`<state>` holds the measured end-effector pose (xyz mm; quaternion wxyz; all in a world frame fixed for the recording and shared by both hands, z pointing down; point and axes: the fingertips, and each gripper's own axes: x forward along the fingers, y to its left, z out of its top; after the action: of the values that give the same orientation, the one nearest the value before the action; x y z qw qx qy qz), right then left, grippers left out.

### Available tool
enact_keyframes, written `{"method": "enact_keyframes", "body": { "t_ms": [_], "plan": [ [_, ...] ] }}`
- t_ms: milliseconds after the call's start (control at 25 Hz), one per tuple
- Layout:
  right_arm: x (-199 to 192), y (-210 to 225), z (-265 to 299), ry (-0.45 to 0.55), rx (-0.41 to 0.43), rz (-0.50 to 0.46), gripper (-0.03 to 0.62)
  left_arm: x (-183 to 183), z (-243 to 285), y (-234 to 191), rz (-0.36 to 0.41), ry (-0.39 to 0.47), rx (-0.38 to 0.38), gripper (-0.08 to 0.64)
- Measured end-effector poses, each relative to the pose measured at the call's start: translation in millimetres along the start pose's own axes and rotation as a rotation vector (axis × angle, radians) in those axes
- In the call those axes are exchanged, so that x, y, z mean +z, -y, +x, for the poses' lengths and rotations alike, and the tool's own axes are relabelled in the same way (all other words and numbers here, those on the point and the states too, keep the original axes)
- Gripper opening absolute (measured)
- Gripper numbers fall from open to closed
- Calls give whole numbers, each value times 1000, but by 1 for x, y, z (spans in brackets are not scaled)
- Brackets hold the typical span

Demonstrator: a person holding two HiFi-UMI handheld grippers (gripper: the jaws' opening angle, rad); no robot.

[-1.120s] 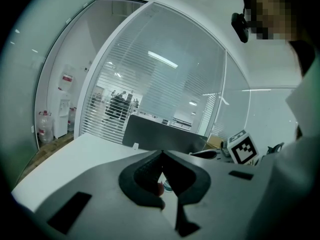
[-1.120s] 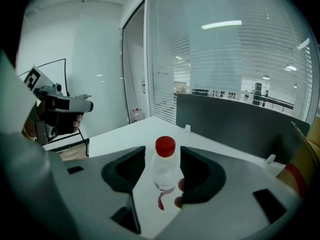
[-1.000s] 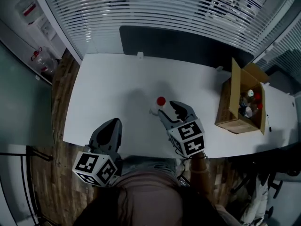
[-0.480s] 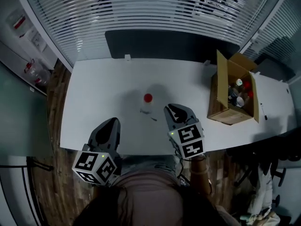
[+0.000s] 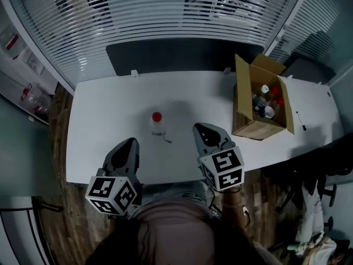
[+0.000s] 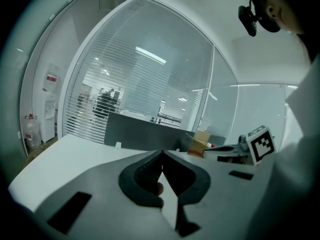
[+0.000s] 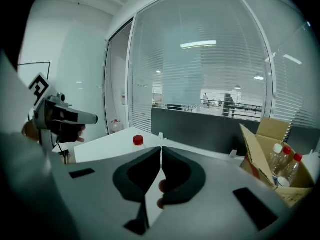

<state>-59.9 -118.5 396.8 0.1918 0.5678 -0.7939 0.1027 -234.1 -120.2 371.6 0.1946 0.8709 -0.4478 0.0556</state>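
Head view, quick one: where does the bottle sit relative to your two grippers?

> It's standing upright on the white surface, red cap up, so its long axis is vertical. It lies farther out than both of my jaw tips and in the gap between them: far and a bit right of my left gripper, far and left of my right gripper. Apart from both, nothing touching it.

Which one's closer though?

> Pretty even tbh. The left looks a touch nearer from up top, but I wouldn't swear to it. In the right gripper view the red cap pokes up just left of my jaw line, a little way beyond the tips. In the left gripper view I can't pick the bottle out at all.

And the jaws?

> Both pairs are pressed together with nothing between them. The cardboard box with more bottles in it sits to the right of the right gripper, well apart from the lone bottle.
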Motion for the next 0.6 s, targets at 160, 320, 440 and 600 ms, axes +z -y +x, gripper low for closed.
{"method": "enact_keyframes", "body": {
  "t_ms": [160, 320, 440, 600],
  "plan": [
    [2, 13, -16, 18, -16, 13, 25, 0, 9, 15, 13, -7, -7, 9],
    [3, 24, -28, 29, -18, 17, 23, 0, 16, 29, 23, -11, -11, 9],
    [4, 31, -36, 38, -15, 20, 23, 0, 21, 41, 32, -14, -12, 8],
    [7, 41, -45, 55, -4, 17, 23, 1, 28, 57, 38, -16, -15, 8]
  ]
}}
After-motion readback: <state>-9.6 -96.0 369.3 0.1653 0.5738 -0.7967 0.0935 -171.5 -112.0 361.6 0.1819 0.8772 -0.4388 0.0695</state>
